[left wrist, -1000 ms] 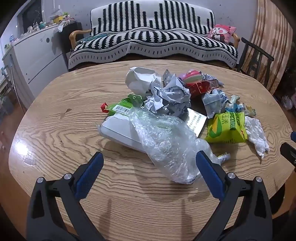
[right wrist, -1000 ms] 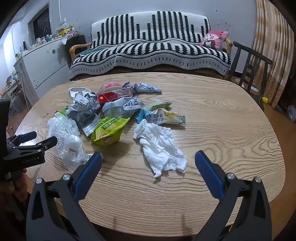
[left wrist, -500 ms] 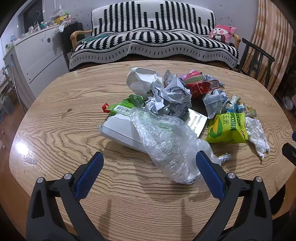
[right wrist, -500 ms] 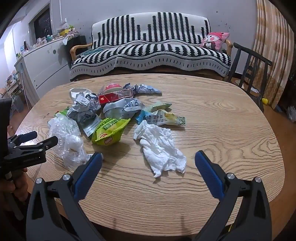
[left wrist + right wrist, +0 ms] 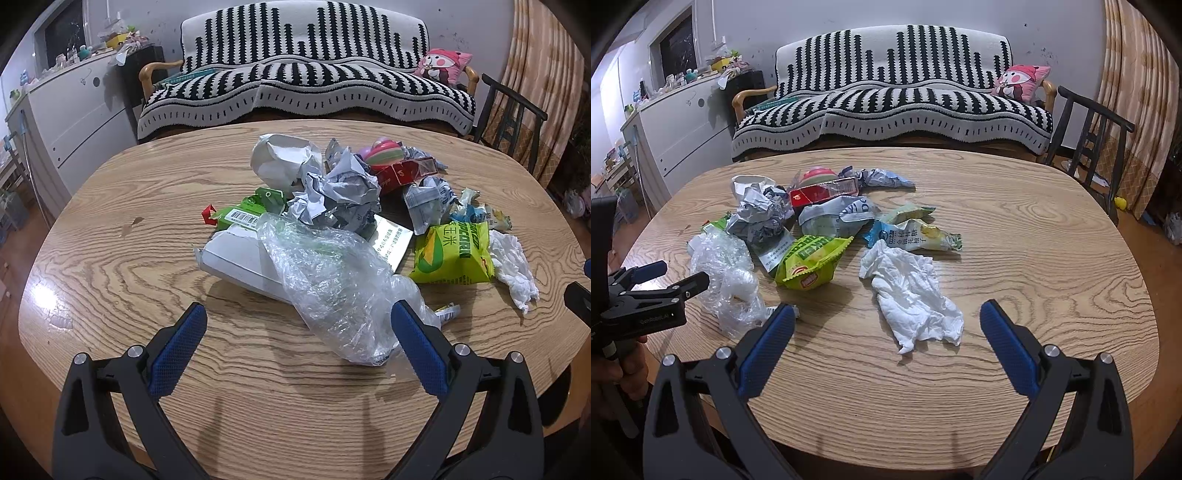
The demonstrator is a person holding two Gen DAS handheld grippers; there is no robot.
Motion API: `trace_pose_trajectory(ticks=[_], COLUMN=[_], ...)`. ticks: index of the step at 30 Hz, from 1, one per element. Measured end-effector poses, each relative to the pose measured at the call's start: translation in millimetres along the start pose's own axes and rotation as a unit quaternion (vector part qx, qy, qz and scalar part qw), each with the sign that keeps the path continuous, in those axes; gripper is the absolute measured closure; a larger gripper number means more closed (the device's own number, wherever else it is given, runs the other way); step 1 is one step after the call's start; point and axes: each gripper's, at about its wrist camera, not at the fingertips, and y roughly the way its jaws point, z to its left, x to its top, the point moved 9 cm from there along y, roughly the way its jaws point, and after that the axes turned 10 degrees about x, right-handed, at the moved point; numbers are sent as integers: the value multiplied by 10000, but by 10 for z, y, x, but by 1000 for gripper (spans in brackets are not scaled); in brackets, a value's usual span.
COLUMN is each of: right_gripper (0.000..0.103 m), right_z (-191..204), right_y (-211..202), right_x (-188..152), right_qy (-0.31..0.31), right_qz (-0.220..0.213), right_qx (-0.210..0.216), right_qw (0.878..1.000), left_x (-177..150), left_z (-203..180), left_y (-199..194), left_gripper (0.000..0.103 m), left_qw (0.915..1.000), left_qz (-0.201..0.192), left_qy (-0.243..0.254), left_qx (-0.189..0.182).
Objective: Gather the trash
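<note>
- Jaws of left gripper (image 5: 297, 328) stand apart, empty; clear plastic bag (image 5: 332, 291) lies between and just beyond them.
- Right gripper (image 5: 886, 330) jaws apart; white tissue (image 5: 912, 295) lies between them on table (image 5: 1052, 240).

Both fisheye views are evenly but rather dimly lit by cool indoor light from above, and the corners fall off into black vignette while the wooden table (image 5: 110, 266) and the striped sofa (image 5: 894, 99) bow outward toward the edges. A bright glare patch sits on the table's left side in the left wrist view, the clear plastic bag (image 5: 332, 280) glints with small highlights, and soft shadows lie just under the white tissue (image 5: 912, 295) and the trash pile — none long or hard-edged. Focus is sharp across the centre with no motion blur; only the far rim smears slightly.
</note>
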Motion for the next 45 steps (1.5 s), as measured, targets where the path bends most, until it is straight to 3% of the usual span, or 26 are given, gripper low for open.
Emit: trace_pose_trajectory(ticks=[38, 45], right_gripper=[6, 6], right_z=[6, -1], right_y=[-22, 10], right_x=[3, -24], right_qy=[-34, -40], right_qz=[7, 61], right_qx=[4, -20], right_qw=[10000, 10000], left_x=[-14, -17], left_z=[-18, -197], left_y=[10, 119], left_gripper=[6, 6], left_qw=[10000, 9997], left_qz=[12, 167], left_qy=[21, 158], left_qx=[-6, -71])
